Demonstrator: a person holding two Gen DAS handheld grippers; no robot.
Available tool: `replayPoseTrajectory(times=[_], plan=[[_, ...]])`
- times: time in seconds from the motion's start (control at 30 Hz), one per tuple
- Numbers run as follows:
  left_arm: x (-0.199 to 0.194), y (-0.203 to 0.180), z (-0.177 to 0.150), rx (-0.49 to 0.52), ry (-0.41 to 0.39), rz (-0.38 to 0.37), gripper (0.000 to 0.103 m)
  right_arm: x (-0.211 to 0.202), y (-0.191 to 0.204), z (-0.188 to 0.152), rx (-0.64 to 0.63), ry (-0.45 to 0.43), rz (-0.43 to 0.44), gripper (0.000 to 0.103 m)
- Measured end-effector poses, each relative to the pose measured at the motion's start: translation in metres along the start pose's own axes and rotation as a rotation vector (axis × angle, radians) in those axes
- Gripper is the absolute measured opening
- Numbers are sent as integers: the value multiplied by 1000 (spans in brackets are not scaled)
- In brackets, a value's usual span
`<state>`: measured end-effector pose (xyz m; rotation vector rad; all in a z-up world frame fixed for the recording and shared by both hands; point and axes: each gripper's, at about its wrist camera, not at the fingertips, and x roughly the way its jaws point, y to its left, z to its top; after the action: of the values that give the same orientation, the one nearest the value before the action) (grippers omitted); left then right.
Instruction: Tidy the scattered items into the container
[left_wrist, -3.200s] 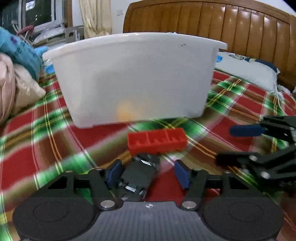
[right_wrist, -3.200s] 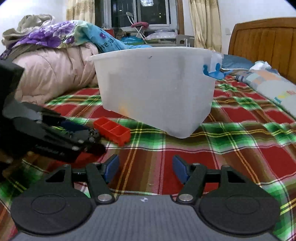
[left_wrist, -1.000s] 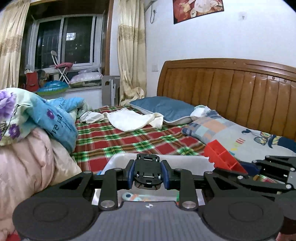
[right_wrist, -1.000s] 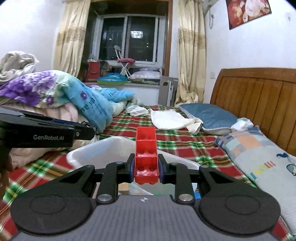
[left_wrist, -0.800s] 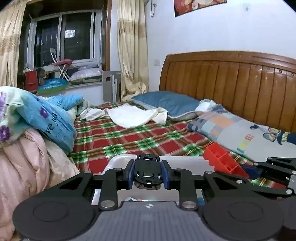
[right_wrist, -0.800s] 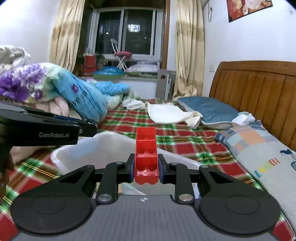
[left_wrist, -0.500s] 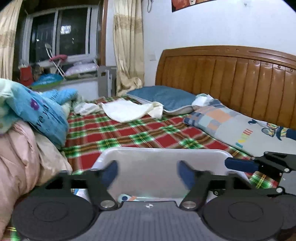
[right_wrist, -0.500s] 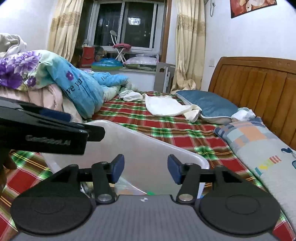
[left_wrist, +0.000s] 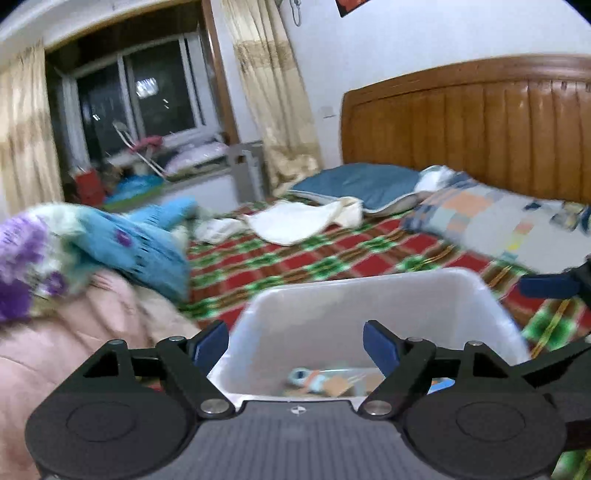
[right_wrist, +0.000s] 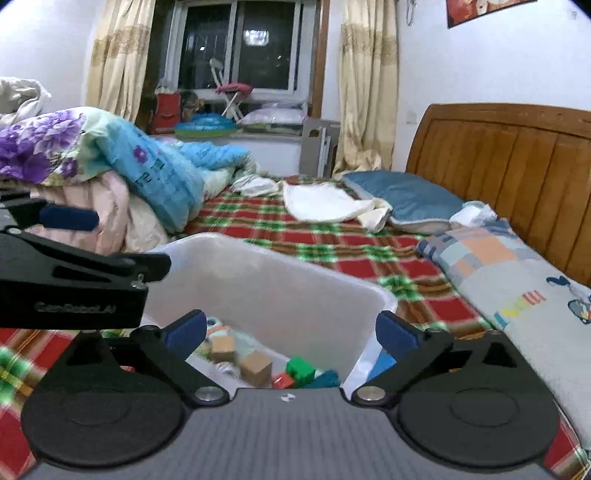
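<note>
From the left wrist view, the left gripper (left_wrist: 295, 341) hangs over the near end of the white translucent plastic container (left_wrist: 369, 295), which sits on the red-and-green plaid bedspread (left_wrist: 295, 258). Its jaws are opening, already spread wide, and nothing lies between the blue pads (left_wrist: 208, 341). Down inside the container, blurred, a few small pieces (left_wrist: 321, 380) in pale blue and tan can be made out; their exact kind cannot be told. At the right edge, one blue-tipped finger of the right gripper (left_wrist: 546, 286) reaches in just beyond the container's right rim. Farther off lie a blue pillow (left_wrist: 362, 182), a white cloth (left_wrist: 299, 219), a patchwork pillow (left_wrist: 498, 218) and the brown wooden headboard (left_wrist: 480, 122); a heap of pink and floral quilts (left_wrist: 74, 266) fills the left side.

From the right wrist view, the right gripper (right_wrist: 291, 330) hovers above the container's (right_wrist: 258, 280) near right corner, jaws opening and wide apart, with nothing held between them. On the container floor rest two tan wooden cubes (right_wrist: 256, 367), a green block (right_wrist: 300, 369), a red piece (right_wrist: 282, 380) and a teal piece (right_wrist: 325, 378), close together. The black left gripper (right_wrist: 85, 236) crosses in from the left, its upper blue-tipped finger above the container's left rim. The same pillows, cloth and headboard lie beyond.
</note>
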<state>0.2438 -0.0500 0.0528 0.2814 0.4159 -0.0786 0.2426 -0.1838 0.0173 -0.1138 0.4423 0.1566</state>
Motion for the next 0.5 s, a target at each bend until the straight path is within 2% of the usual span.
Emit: replayPoseTrajectory(times=[0.07,0.27,0.4,0.5], plan=[[-5,0,5,18,12,18,83,-6,2,4,-17,13,1,101],[-9,10,33,-45,66,-58,83,-21,1,15,-76,43,-4,103],[-3,2,43,-30,127,-43,83,-23,-4,19,-110,68,13,103],[2,-6,44,-25,165,-68,83,-19,-5,20,-119,95,20,103]])
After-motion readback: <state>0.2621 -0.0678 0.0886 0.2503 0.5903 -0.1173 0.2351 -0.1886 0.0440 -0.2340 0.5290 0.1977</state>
